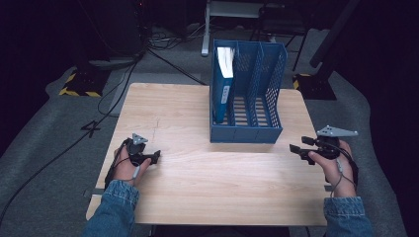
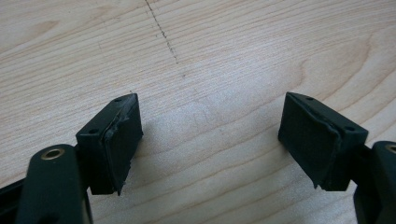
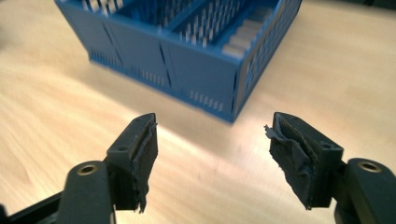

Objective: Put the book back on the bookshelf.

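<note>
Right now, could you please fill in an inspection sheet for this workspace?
Surface: light wooden table, faint scratch line near the left claw.
Job's things: blue three-slot file rack upright at the table's far middle; a blue folder stands in its left slot, the other two slots hold nothing.
Clutter: nothing seen.
Grippers: left claw open, low over the wood; right claw open, pointing toward the rack's near right corner; nothing between either's jaws.
Cables: black cables run over the floor left of the table.
Surroundings: grey floor, dark backdrop, stand base with yellow-black tape.
</note>
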The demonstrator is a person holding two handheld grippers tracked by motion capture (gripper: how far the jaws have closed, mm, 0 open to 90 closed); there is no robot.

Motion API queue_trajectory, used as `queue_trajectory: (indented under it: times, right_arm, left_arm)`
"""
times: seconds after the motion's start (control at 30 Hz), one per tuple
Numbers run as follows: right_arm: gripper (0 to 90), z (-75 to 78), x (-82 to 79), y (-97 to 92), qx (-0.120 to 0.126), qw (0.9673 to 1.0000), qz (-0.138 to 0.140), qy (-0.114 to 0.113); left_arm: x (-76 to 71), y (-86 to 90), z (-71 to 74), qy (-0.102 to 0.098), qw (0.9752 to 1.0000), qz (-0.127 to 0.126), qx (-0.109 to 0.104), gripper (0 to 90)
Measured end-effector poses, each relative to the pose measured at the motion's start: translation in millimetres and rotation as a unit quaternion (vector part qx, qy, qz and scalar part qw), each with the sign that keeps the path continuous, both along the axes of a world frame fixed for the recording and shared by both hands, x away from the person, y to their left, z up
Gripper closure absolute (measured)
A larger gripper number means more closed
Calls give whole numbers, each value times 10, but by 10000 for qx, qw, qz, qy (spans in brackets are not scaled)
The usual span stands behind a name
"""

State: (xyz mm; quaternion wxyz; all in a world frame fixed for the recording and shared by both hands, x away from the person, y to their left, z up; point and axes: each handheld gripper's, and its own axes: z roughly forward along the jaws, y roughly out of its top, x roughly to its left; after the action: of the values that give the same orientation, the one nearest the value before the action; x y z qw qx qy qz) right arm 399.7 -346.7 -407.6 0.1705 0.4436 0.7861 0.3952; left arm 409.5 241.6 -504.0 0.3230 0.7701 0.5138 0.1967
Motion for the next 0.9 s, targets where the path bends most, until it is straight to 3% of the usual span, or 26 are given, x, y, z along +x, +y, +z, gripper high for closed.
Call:
queue_trajectory:
  times: [0.13, 0.37, 0.5, 0.67, 0.8, 0.9]
  right_arm:
    - [326, -188, 51, -5, -327, 9990, 6, 299]
    - [326, -447, 99, 7, -553, 9973, -14, 478]
    - [335, -673, 129, 16, -889, 9955, 21, 315]
    - [321, -874, 143, 18, -808, 9965, 60, 195]
    - [276, -963, 146, 20, -479, 9988, -45, -87]
    - [237, -964, 151, 19, -481, 9988, -57, -70]
  left_arm:
    - [1, 0, 0, 0, 10000, 0, 1, 215]
    - [0, 0, 0, 1, 10000, -2, 3, 215]
    - [0, 0, 0, 1, 10000, -1, 1, 215]
    - [3, 0, 0, -5, 10000, -6, 5, 215]
    - [4, -1, 0, -5, 10000, -7, 8, 213]
    - [4, -1, 0, -10, 10000, -9, 17, 213]
